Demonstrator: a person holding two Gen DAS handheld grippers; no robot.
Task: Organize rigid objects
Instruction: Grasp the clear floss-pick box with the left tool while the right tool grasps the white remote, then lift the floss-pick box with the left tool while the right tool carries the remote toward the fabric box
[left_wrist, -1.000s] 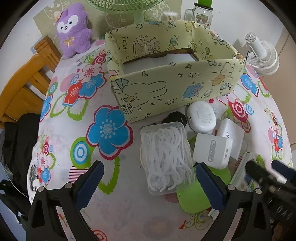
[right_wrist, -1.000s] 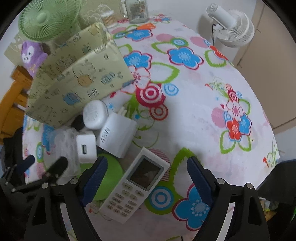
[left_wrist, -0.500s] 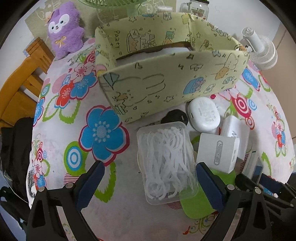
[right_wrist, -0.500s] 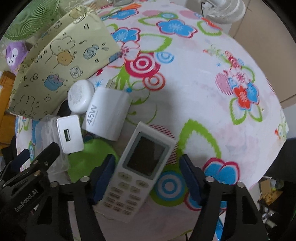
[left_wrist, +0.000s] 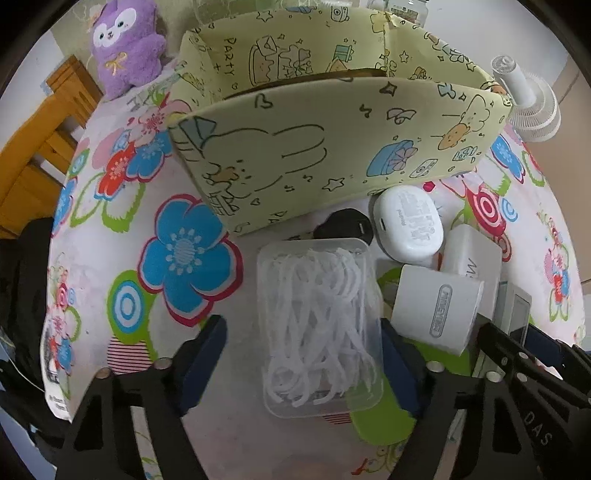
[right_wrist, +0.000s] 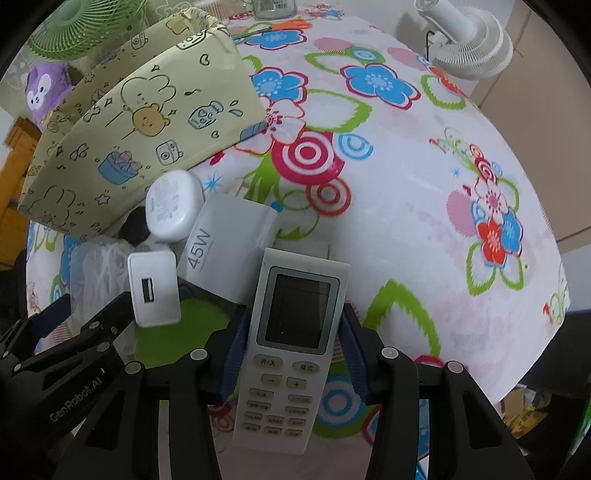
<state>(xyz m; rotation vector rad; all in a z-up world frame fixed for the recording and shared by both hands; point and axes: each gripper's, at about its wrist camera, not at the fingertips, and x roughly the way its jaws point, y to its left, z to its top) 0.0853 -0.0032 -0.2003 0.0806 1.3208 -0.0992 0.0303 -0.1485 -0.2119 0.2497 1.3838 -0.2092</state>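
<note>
On the floral table (right_wrist: 424, 192), the remote (right_wrist: 291, 343) is clamped by the right gripper (right_wrist: 291, 354), whose jaws have just been closing; the left gripper (left_wrist: 303, 354), also closing, is not yet tight on the clear box (left_wrist: 317, 325), presumably for binning.

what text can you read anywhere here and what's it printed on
"45W": white charger.
"PARTY": inner wall of the yellow box.
"GenRobot.AI": left gripper body, seen by the right camera.
"开/关" and "模式": top two buttons on the remote.
Lower remote buttons: too small to read.
White case: print blurred.
Small charger: label blurred.
</note>
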